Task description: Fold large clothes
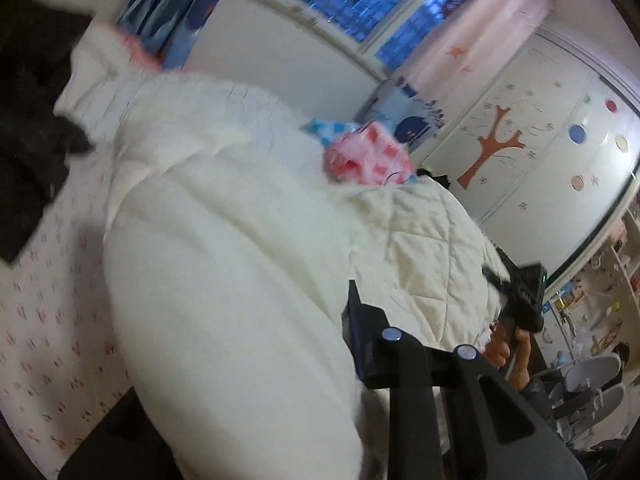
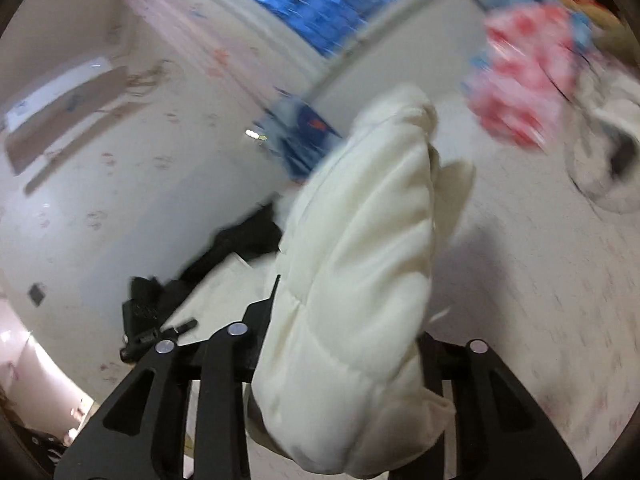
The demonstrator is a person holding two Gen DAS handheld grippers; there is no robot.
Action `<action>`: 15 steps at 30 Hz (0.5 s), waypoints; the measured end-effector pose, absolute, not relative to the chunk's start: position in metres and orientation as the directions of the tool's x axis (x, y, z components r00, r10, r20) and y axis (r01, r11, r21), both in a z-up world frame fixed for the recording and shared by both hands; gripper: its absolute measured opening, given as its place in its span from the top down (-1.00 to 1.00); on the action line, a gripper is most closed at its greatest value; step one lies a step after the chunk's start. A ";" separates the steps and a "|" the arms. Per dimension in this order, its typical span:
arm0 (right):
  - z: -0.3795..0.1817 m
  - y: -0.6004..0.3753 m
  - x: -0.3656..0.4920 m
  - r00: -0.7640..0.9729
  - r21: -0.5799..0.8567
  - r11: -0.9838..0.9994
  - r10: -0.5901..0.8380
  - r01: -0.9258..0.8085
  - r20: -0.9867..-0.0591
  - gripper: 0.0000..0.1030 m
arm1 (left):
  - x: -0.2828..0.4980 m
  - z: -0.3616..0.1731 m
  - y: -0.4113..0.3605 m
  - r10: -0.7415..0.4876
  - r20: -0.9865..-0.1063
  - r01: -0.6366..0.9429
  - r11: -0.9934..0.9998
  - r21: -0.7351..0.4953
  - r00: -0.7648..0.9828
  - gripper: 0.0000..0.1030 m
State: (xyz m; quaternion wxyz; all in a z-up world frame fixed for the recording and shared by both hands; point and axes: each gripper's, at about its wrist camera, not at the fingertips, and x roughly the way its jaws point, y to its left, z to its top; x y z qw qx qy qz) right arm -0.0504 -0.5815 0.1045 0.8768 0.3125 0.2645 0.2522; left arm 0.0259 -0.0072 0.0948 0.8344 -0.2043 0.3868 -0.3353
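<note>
Clearly soft and bulky, the white padded jacket (image 1: 224, 280) sprawls across the bed (image 1: 48, 320); right gripper (image 2: 344, 360) clamps a puffy sleeve, left gripper (image 1: 360, 344) apparently pinches its hem

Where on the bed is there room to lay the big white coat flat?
Bare patterned sheet lies below the black clothes, left of the white coat. Farther up, the pink-and-blue bundle crowds the bed.

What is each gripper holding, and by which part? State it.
Both grip the white padded coat: right gripper on a puffy, sleeve-like end; left gripper on an edge, exact part unclear.
</note>
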 end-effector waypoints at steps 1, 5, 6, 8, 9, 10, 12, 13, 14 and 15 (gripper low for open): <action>0.067 -0.585 -0.055 0.707 0.702 0.683 0.598 -0.203 -0.377 0.12 | 0.024 0.075 -0.001 -0.713 -0.530 0.381 0.697 -0.608 0.459 0.53; -0.058 -0.596 -0.066 0.514 0.651 0.753 0.522 0.096 -0.681 -0.25 | 0.040 -0.063 0.012 -0.618 -0.740 0.148 0.785 -0.602 0.266 0.28; -0.068 -0.608 -0.079 0.545 0.728 0.680 0.582 0.080 -0.604 -0.25 | 0.034 -0.083 0.026 -0.666 -0.705 0.086 0.739 -0.668 0.245 0.07; -0.056 -0.622 -0.095 0.585 0.743 0.666 0.575 0.070 -0.571 -0.32 | 0.018 -0.076 0.052 -0.693 -0.661 0.061 0.702 -0.710 0.287 -0.01; -0.042 -0.634 -0.105 0.627 0.738 0.671 0.542 0.077 -0.559 -0.41 | 0.012 -0.067 0.060 -0.679 -0.665 0.069 0.714 -0.697 0.309 -0.07; -0.030 -0.640 -0.110 0.656 0.714 0.695 0.498 0.090 -0.567 -0.49 | 0.006 -0.054 0.069 -0.645 -0.685 0.065 0.743 -0.666 0.339 -0.10; 0.005 -0.646 -0.114 0.717 0.621 0.779 0.384 0.088 -0.582 -0.56 | -0.005 -0.025 0.089 -0.531 -0.733 0.030 0.817 -0.575 0.425 -0.10; 0.018 -0.642 -0.112 0.731 0.595 0.801 0.366 0.069 -0.577 -0.57 | -0.010 -0.007 0.096 -0.476 -0.733 0.014 0.843 -0.538 0.486 -0.10; 0.033 -0.634 -0.104 0.747 0.559 0.828 0.343 0.048 -0.570 -0.58 | -0.011 0.008 0.097 -0.440 -0.724 0.003 0.856 -0.517 0.531 -0.11; 0.051 -0.619 -0.091 0.768 0.500 0.865 0.304 0.025 -0.564 -0.59 | -0.009 0.027 0.095 -0.406 -0.703 0.001 0.866 -0.500 0.584 -0.22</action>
